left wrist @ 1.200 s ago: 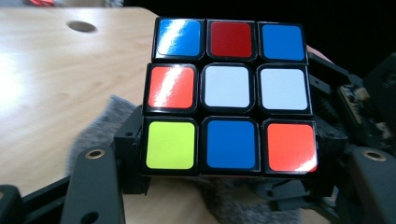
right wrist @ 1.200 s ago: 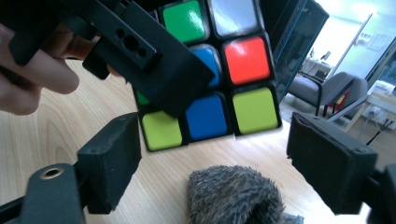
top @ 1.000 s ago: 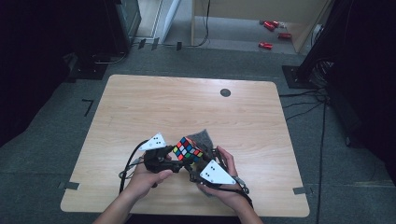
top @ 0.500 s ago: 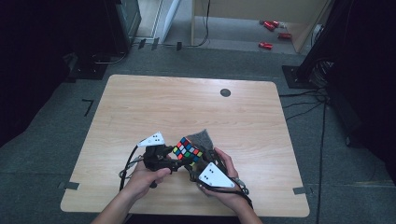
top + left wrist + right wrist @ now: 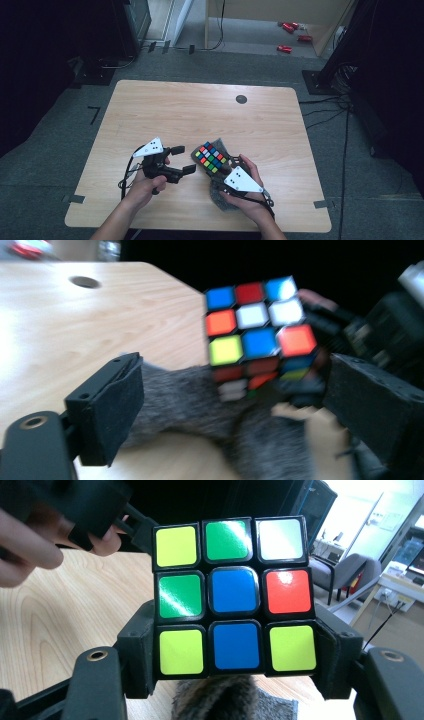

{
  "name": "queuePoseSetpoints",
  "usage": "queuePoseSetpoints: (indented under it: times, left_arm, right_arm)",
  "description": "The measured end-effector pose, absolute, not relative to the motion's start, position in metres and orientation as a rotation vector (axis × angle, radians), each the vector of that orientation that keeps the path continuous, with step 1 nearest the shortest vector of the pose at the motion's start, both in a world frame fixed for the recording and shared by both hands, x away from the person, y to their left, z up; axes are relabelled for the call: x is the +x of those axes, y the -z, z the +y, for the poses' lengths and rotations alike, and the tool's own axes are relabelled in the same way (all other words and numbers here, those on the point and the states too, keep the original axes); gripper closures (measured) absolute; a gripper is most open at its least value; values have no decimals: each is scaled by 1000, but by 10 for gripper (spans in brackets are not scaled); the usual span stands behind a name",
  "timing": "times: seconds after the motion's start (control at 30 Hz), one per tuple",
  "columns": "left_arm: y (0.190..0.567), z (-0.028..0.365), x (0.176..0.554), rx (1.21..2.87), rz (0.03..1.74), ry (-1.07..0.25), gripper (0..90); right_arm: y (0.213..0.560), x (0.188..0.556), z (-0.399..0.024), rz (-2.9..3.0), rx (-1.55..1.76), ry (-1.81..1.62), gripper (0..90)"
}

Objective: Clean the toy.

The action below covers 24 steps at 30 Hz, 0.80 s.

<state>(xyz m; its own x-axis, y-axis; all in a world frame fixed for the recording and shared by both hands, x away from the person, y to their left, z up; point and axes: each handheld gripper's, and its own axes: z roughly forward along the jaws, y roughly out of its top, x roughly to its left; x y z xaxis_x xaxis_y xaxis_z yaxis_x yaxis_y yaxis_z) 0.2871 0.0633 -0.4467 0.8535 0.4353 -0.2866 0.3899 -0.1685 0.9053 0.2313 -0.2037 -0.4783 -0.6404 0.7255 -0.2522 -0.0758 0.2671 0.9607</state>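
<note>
A scrambled colour cube (image 5: 211, 156) is held above the near middle of the wooden table (image 5: 200, 110). My right gripper (image 5: 235, 650) is shut on its lower sides; the face toward that camera has a blue centre (image 5: 234, 591). A grey furry cloth (image 5: 220, 197) lies under the cube and the right hand. My left gripper (image 5: 184, 160) sits just left of the cube. Its jaws have just been opening and now stand wide with nothing pressed between them. From the left gripper (image 5: 240, 415) view, the cube (image 5: 257, 335) and cloth (image 5: 190, 400) lie ahead of the pads.
A dark round hole (image 5: 241, 99) sits near the table's far edge. Red objects (image 5: 285, 48) lie on the floor beyond the table. Dark equipment and cables stand at both sides. The person's left hand (image 5: 30, 535) shows at the top left of the right gripper view.
The left gripper's jaws, shut against the cube's left side before, have spread apart and stand a little clear of it. The right gripper and cube have barely moved.
</note>
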Motion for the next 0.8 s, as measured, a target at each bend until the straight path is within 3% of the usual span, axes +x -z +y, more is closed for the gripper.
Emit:
queuePoseSetpoints:
  times: [0.23, 0.4, 0.53, 0.8]
  left_arm:
    - [455, 57, 273, 1845, 456, -345, 104]
    - [461, 51, 268, 1855, 409, -427, 154]
    - [463, 49, 266, 1866, 388, -463, 155]
    - [471, 36, 257, 1868, 272, -664, 154]
  right_arm:
    - [471, 234, -214, 1864, 717, -1515, 347]
    - [465, 233, -216, 1874, 791, -1581, 347]
    - [463, 233, -214, 1877, 820, -1620, 347]
    - [461, 231, -205, 1920, 868, -1679, 347]
